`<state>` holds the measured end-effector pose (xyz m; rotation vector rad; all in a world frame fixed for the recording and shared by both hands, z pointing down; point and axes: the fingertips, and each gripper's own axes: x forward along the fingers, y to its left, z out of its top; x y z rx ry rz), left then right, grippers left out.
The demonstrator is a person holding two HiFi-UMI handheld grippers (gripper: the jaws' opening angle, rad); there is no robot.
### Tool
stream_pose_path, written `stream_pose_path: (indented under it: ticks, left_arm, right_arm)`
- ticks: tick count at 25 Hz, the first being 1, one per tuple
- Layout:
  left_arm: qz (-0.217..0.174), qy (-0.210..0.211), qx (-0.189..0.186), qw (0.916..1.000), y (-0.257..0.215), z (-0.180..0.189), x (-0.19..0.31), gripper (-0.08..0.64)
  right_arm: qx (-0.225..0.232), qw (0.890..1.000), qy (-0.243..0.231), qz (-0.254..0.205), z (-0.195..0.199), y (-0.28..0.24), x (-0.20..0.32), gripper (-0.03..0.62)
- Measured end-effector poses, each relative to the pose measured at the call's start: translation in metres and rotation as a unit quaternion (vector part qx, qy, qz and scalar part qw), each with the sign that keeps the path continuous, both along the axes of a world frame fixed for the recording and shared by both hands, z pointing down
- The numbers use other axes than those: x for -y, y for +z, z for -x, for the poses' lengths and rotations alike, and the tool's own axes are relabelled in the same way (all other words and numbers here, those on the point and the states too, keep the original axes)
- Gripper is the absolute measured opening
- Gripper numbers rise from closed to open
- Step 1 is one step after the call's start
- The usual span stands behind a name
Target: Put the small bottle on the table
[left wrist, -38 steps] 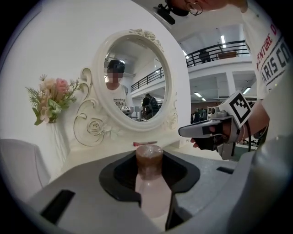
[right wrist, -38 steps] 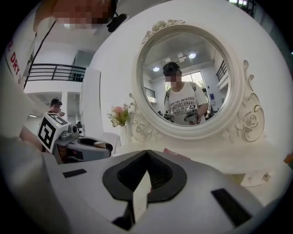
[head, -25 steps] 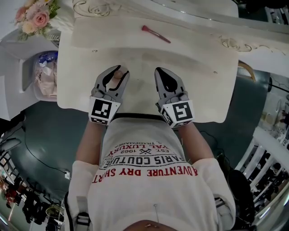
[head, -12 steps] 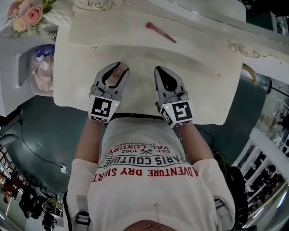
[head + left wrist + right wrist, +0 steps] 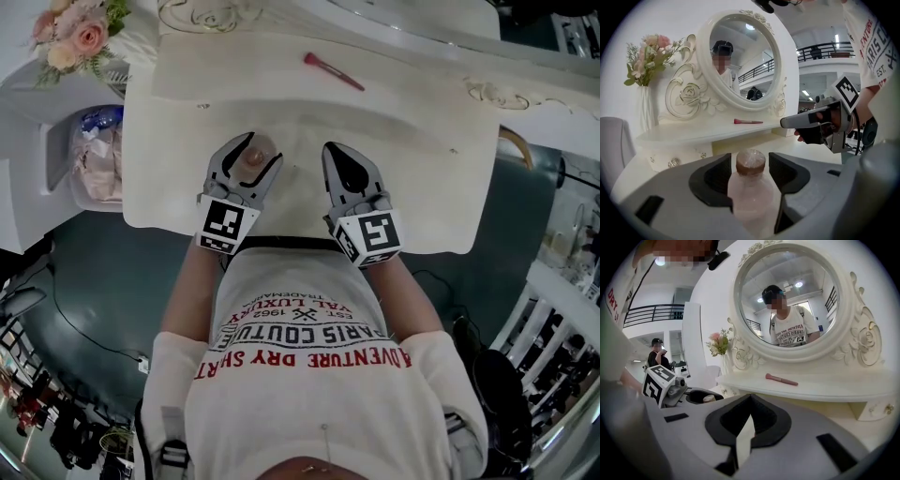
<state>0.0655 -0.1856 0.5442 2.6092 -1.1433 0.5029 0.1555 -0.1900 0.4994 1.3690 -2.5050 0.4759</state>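
The small translucent pinkish plastic bottle with a brown cap [image 5: 749, 192] is set upright on the cream-white dressing table [image 5: 422, 169], between the jaws of the left gripper [image 5: 251, 159], which are being opened away from it. The right gripper [image 5: 342, 159] is held empty beside it, jaws together. Placement looks done, and only the left gripper's withdrawal seems left.

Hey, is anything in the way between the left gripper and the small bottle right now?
Nothing visible does. The small bottle stands directly between the opening jaws of the left gripper, apparently already resting on the table.
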Motion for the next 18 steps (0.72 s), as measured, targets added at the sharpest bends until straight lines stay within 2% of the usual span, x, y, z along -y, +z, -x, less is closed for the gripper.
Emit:
stream_pose_path:
  ticks: [2, 6, 9, 13, 15, 18]
  left_arm:
    - [0.003, 0.006, -0.008, 0.9999, -0.009, 0.001, -0.003, 0.238]
    - [-0.024, 0.019, -0.004, 0.9995, -0.038, 0.005, -0.005, 0.245]
    - [-0.046, 0.027, 0.017, 0.9984, -0.061, 0.011, -0.012, 0.245]
    - [-0.061, 0.019, 0.009, 0.9979, -0.094, 0.026, -0.021, 0.238]
    - [-0.061, 0.018, 0.007, 0.9979, -0.104, 0.035, -0.027, 0.218]
    - [-0.070, 0.008, 0.010, 0.9975, -0.119, 0.049, -0.033, 0.058]
  right_arm:
    - [0.002, 1.000, 0.010, -0.001, 0.001, -0.006, -0.006, -0.002]
    - [0.005, 1.000, 0.029, -0.009, 0.003, -0.017, -0.013, -0.002]
    - [0.010, 0.999, 0.028, -0.016, 0.010, -0.031, -0.021, -0.002]
    - [0.013, 0.999, 0.022, -0.038, 0.022, -0.057, -0.029, -0.002]
    - [0.012, 0.998, 0.024, -0.049, 0.026, -0.070, -0.033, -0.002]
    - [0.012, 0.998, 0.028, -0.062, 0.033, -0.089, -0.038, -0.002]
